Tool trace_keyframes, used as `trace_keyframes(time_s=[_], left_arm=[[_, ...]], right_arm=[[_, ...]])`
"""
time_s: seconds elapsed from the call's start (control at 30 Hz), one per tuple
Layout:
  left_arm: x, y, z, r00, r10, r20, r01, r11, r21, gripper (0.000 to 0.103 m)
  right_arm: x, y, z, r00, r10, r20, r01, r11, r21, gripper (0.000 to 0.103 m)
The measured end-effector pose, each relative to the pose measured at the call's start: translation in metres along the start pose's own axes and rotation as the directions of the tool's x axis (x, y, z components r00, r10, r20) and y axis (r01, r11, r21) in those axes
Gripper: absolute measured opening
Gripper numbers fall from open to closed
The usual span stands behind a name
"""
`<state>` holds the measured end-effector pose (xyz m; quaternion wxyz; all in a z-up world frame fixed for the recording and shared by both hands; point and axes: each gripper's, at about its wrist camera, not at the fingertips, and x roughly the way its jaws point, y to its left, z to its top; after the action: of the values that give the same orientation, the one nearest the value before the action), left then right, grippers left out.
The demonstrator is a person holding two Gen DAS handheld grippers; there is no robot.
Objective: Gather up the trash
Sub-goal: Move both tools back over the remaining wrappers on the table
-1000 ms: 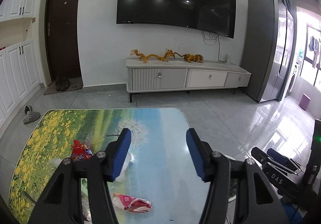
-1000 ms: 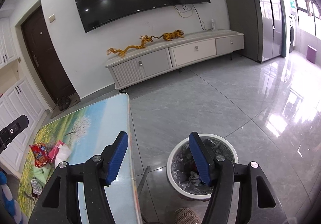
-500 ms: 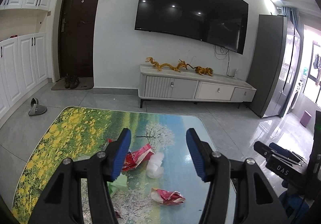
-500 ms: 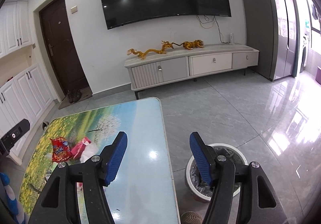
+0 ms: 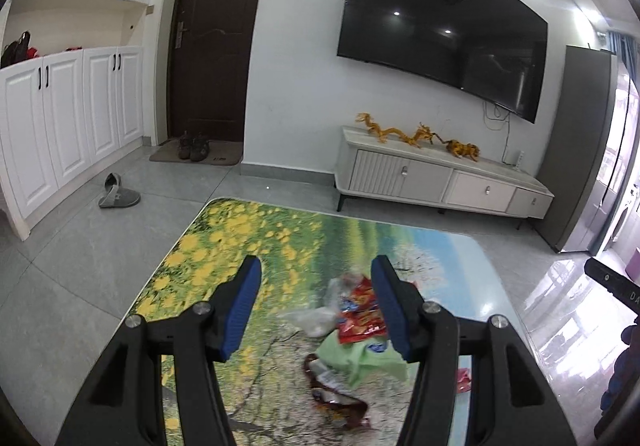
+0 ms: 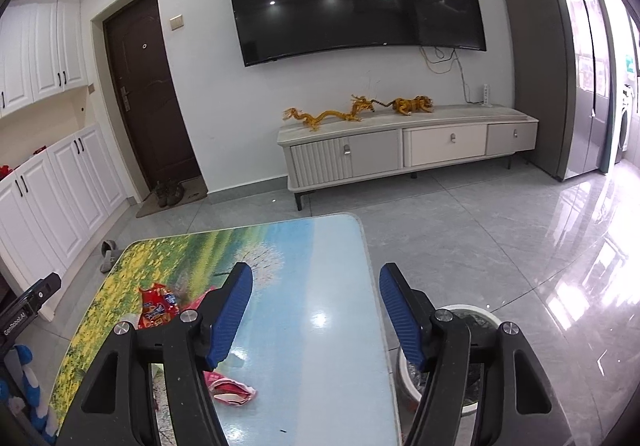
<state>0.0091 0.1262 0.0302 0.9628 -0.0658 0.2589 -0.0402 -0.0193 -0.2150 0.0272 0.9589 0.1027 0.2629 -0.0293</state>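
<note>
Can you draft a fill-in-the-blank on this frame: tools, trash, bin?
1. Both the left tool and the right tool hold ____.
2. The red snack bag lies on the ____.
3. The bin stands on the ____, beside the table.
4. The crumpled cloth next to the snack bag is ____ in colour.

Missing words: nothing; table; floor; green
</note>
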Motion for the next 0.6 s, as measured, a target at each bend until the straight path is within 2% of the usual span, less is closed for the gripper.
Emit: trace_keyframes(time_s=[0.17,0.27,0.43,0.6], left_arm=[[0.012,0.018,-0.013,0.998,-0.038,-0.055,0.036,0.999,-0.027,0.055],[0.025,0.016,-0.017,0.992,-0.077,-0.096,0.076,0.997,-0.016,0.055],[0.044,-0.003,-0.017,0.978,-0.159,-0.138,0.167,0.985,0.049,0.055],[0.068,-0.022,-0.018,0.953,-0.226,-0.2,0.249,0.964,0.098,0.054]], right_arm=[[0.02,0.017,-0.009,0.997,0.053,-0.049,-0.055,0.998,-0.024,0.064],[0.036,0.026,-0.014,0.992,0.088,-0.086,-0.091,0.995,-0.029,0.064],[0.064,0.04,-0.024,0.979,0.136,-0.151,-0.143,0.989,-0.035,0.064],[0.096,0.052,-0.035,0.958,0.184,-0.219,-0.196,0.98,-0.033,0.064]])
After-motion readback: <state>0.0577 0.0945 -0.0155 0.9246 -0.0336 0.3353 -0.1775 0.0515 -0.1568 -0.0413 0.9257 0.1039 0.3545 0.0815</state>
